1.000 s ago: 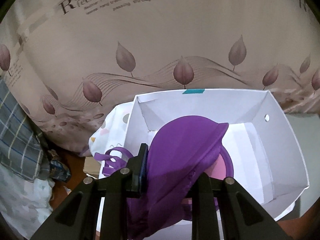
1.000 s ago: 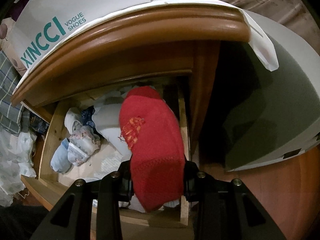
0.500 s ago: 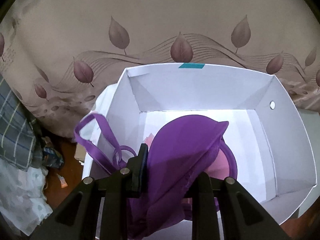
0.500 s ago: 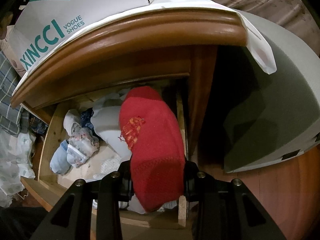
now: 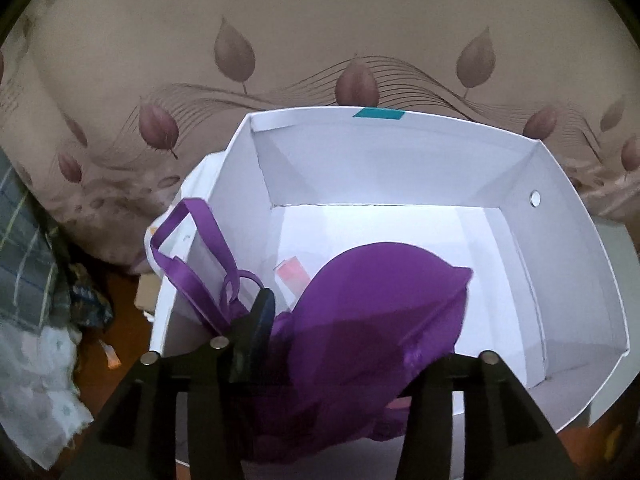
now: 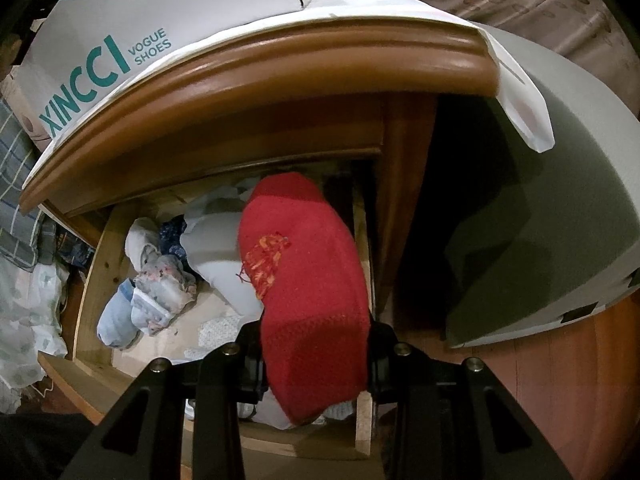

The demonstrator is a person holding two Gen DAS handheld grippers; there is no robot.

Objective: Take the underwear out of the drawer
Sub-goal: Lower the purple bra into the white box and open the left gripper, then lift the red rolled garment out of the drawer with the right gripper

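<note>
Bottom centre of the left wrist view, the left gripper (image 5: 340,344) is over the white cardboard box (image 5: 560,216), its fingers spreading apart with the purple bra (image 5: 372,304) loose between them, one strap (image 5: 200,248) draped over the box's left wall. In the right wrist view, the right gripper (image 6: 316,344) pinches a red knitted garment (image 6: 304,272) above the open wooden drawer (image 6: 96,264); folded underwear (image 6: 160,288) lies inside, centre left.
</note>
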